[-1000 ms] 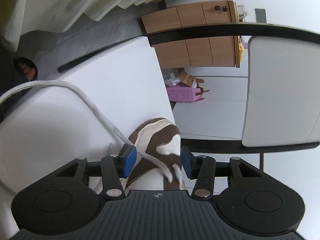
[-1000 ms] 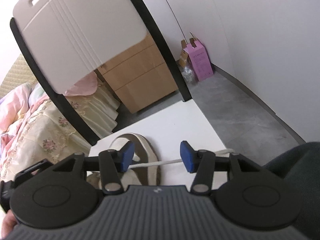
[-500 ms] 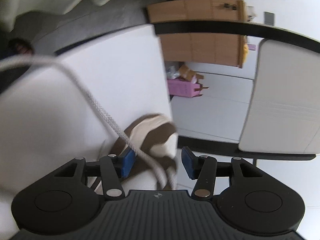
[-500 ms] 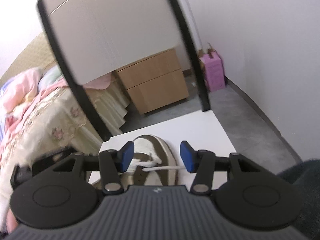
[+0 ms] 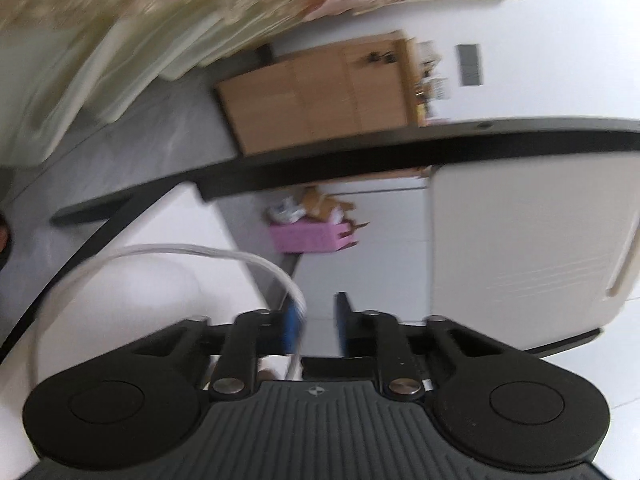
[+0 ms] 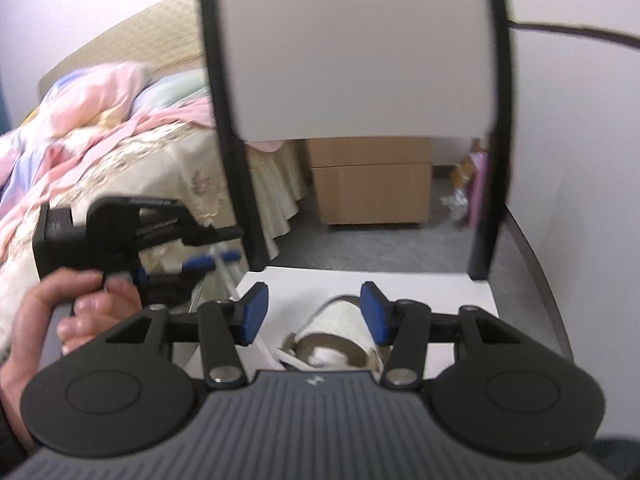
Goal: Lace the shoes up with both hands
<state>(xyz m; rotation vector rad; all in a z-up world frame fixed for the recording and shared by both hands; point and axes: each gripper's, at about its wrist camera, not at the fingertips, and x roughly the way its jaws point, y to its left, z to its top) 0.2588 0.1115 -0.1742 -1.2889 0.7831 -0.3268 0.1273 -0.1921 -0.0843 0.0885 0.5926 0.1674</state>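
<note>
Writing first: nothing I can read. There's a small moulded line of lettering on top of the left claw (image 6: 212,262) body in the right wrist view, but it's too blurred to make out, and the pink box (image 5: 312,236) on the floor shows no legible print. Both claw bodies carry a small emblem near the fingers, no words.

Shoe (image 6: 340,340) is brown and white, lying on the white surface (image 6: 440,284) right under my right claw (image 6: 314,314). Its long axis runs roughly away from the cam toward the far edge of the surface; which end is the toe I can't tell, it's blurred and partly hidden behind the claw body.

Right claw: blue pads stand wide apart, nothing gripped, shoe seen between and below them w/o contact.

Left claw (image 5: 314,328): jaws closing, pads close together w/ the white lace (image 5: 192,250) running along the left pad and down between them; a visible gap remains on the right pad side, so not clamped. Lace arcs out leftward in a big loop over the surface. From the right wrist view the left claw sits up and left of the shoe, off the surface edge, a hand (image 6: 80,308) around its handle, lace hanging from its tips toward the shoe.

Background: bed w/ floral cover, wooden cabinet, black-framed white panel.
</note>
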